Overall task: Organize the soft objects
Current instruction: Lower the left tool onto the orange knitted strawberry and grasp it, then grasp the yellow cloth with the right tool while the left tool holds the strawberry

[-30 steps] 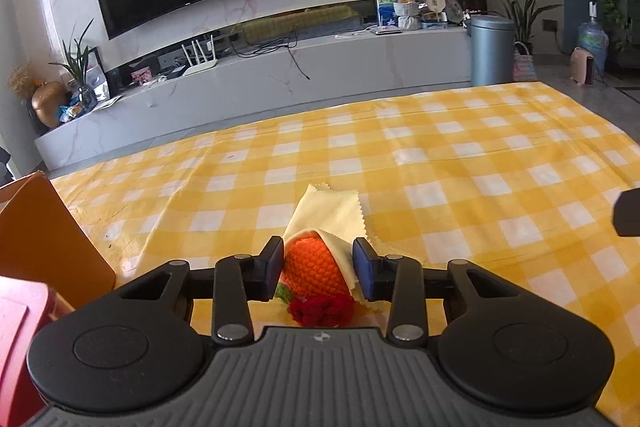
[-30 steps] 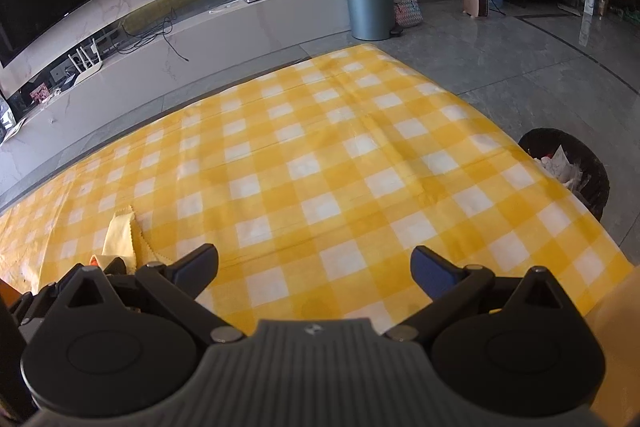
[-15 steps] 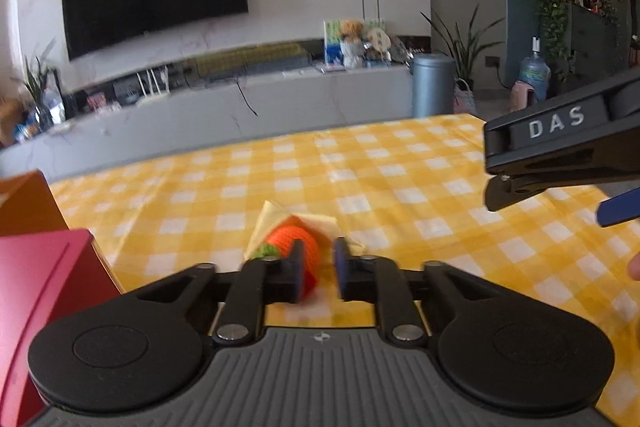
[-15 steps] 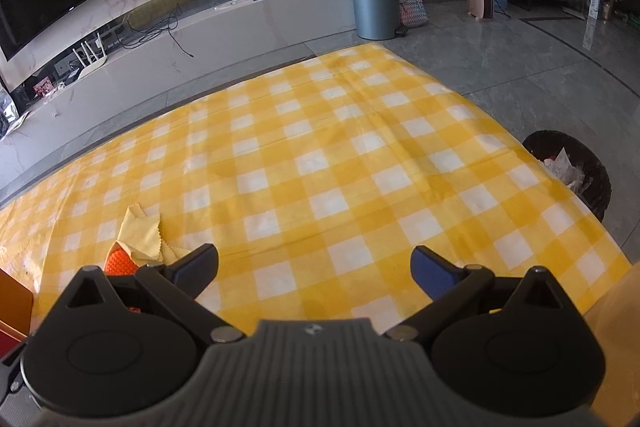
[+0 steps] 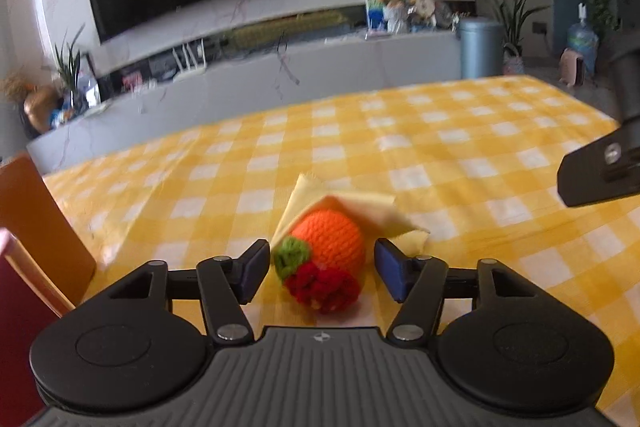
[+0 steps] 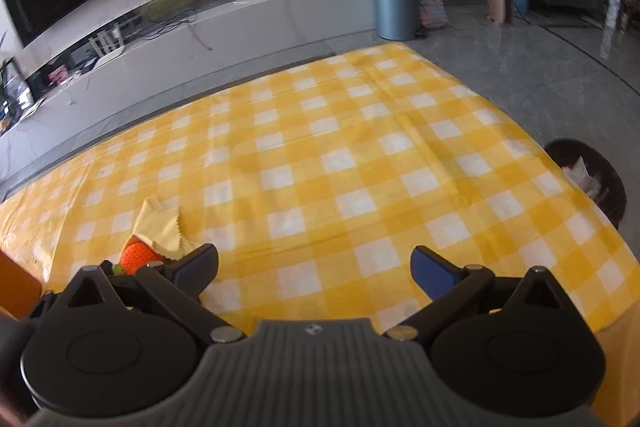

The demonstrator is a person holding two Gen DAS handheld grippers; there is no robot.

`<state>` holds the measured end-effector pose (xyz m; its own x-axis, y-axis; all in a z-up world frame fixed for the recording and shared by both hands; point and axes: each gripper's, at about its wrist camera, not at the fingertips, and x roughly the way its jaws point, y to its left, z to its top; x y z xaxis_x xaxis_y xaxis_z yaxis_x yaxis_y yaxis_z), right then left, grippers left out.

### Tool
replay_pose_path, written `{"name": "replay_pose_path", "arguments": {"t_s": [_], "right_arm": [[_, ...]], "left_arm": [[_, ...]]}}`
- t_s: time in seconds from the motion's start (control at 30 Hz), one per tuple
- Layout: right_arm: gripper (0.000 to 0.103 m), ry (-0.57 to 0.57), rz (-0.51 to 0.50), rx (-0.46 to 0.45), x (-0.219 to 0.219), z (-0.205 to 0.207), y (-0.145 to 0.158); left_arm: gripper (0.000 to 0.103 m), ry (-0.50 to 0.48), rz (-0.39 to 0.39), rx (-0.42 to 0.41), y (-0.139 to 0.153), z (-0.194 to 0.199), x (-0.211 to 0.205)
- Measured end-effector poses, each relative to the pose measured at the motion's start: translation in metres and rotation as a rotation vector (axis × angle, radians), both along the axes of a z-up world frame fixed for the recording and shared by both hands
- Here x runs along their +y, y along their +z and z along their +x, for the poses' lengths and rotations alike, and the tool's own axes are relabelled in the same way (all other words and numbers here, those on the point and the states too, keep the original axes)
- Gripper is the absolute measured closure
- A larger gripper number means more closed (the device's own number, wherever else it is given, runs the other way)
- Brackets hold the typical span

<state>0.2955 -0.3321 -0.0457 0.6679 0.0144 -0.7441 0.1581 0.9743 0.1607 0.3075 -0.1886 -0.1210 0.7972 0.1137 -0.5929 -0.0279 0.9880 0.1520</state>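
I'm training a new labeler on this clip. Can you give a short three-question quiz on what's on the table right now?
1. True or false: the left gripper is clamped on the knitted toy.
2. What drapes over the toy's far end: A) yellow cloth B) towel C) sock?
3. What does the right gripper hold?

Key: 1. False; its jaws are opening, pads apart from the toy. 2. A. 3. Nothing; open over the checked tablecloth.

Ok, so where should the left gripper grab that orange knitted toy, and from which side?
Grip the orange knitted toy across its round orange body, coming in low from the near, red-and-green end. It lies lengthwise between the left gripper's opening jaws, pads clear of it, so its curved sides face them. Stay short of the yellow cloth draped over its far end.
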Motion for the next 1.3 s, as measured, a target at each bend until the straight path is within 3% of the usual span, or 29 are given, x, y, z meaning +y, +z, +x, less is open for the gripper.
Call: {"name": "replay_pose_path", "arguments": {"t_s": [0.1,0.33,0.5,0.63,0.77,0.87,1.0,1.07,1.17,1.3], "right_arm": [[0.003,0.044,0.001,-0.019,0.008,0.0,0.002],[0.003,0.067,0.059,-0.04,0.022,0.012,-0.003],[0.003,0.095,0.146,-0.054,0.033,0.026,-0.013],[0.004,0.126,0.295,0.034,0.042,0.043,-0.036],[0.007,0.132,0.212,0.091,0.053,0.05,-0.05],[0.007,0.169,0.231,0.068,0.053,0.051,-0.05],[0.006,0.217,0.181,0.065,0.061,0.06,-0.052],[0.004,0.256,0.146,0.083,0.067,0.067,-0.053],[0.003,0.364,0.094,0.041,0.077,0.071,-0.051],[0.002,0.443,0.011,0.073,0.094,0.084,-0.06]], "left_arm": [[0.05,0.024,-0.09,0.004,0.0,-0.005,0.013],[0.05,-0.008,-0.173,0.007,0.002,-0.042,0.027],[0.05,-0.041,-0.13,0.0,0.002,-0.055,0.022],[0.05,-0.062,-0.078,0.0,0.001,-0.066,0.017],[0.05,-0.072,-0.013,-0.006,0.0,-0.067,0.01],[0.05,-0.073,-0.019,-0.005,0.0,-0.066,0.009],[0.05,-0.087,-0.022,-0.007,-0.001,-0.067,0.009],[0.05,-0.103,-0.044,-0.004,0.0,-0.067,0.012],[0.05,-0.11,-0.057,-0.003,-0.001,-0.07,0.012],[0.05,-0.125,-0.087,-0.001,-0.001,-0.072,0.015]]}}
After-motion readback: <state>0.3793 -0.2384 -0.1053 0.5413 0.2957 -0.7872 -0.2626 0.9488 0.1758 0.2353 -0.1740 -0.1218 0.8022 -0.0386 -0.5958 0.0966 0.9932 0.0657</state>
